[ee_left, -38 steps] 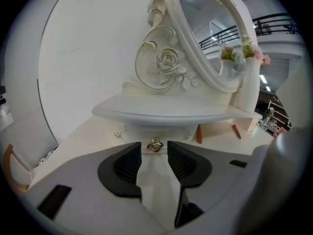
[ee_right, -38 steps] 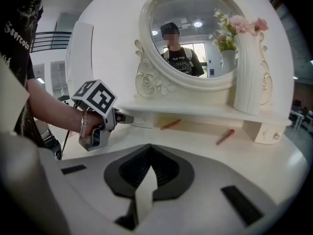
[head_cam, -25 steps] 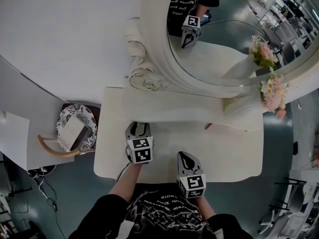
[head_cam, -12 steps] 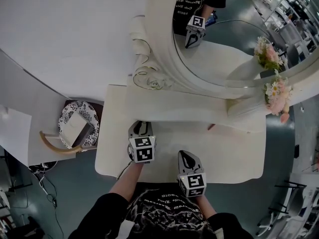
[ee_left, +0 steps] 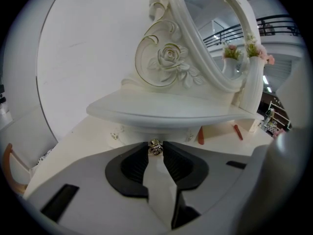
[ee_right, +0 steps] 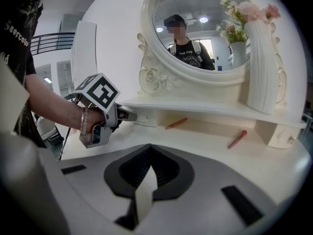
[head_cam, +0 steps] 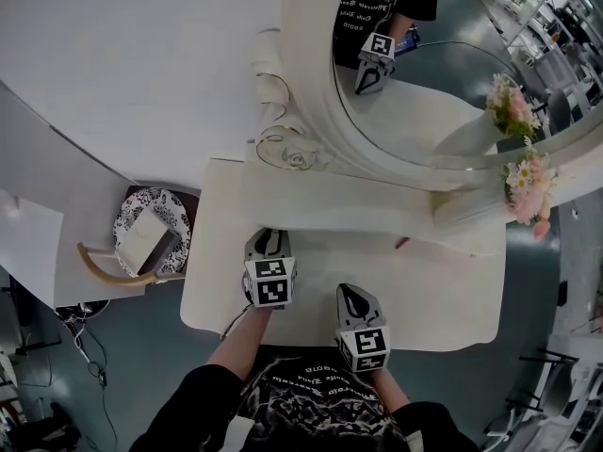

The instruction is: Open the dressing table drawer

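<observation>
Gripping the small metal knob [ee_left: 155, 147] with the left gripper [ee_left: 155, 150], jaws just closed in on it, pads against both its sides. Found beneath the raised shelf [ee_left: 161, 109] under the mirror [head_cam: 443, 83], toward the left of the dressing table [head_cam: 443, 295]: the drawer [ee_left: 134, 132] bearing that knob, not pulled out. Holding the right gripper [head_cam: 351, 297] over the table's near edge, apart from the left one, jaws together, nothing between.
</observation>
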`<state>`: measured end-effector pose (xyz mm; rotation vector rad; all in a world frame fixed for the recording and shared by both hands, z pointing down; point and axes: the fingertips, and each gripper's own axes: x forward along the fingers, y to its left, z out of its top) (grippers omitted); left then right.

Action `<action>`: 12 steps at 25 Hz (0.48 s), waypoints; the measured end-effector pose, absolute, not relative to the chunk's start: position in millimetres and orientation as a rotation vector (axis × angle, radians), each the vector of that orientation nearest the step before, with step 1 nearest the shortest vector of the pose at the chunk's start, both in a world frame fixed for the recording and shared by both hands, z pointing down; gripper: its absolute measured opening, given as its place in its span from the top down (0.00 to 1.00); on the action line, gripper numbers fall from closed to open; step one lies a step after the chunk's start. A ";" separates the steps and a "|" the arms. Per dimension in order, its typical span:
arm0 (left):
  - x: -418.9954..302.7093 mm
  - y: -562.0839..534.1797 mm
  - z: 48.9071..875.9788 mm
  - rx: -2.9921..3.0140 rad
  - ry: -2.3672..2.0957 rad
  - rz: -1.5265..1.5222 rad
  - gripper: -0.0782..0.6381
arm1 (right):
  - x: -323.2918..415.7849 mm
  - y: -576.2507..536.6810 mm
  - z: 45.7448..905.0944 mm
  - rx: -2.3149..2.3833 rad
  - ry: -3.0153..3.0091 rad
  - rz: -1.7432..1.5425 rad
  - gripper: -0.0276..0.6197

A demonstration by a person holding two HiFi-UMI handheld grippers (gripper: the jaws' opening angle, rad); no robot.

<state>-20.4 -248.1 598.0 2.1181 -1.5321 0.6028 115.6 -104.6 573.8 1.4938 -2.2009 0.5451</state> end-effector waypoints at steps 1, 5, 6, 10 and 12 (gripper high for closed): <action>-20.8 -248.2 598.5 2.119 -1.532 0.605 0.75 | 115.7 -105.5 573.9 1.493 -2.203 0.544 0.94; -23.4 -244.7 596.6 2.115 -1.535 0.611 0.75 | 114.8 -107.8 574.5 1.485 -2.215 0.544 0.94; -23.7 -243.7 596.6 2.115 -1.535 0.614 0.75 | 114.4 -108.2 574.4 1.481 -2.219 0.543 0.94; -24.4 -240.6 597.1 2.108 -1.537 0.615 0.75 | 112.4 -109.7 573.9 1.468 -2.231 0.536 0.94; -24.5 -240.4 597.6 2.113 -1.538 0.620 0.75 | 112.3 -109.7 574.0 1.465 -2.235 0.535 0.94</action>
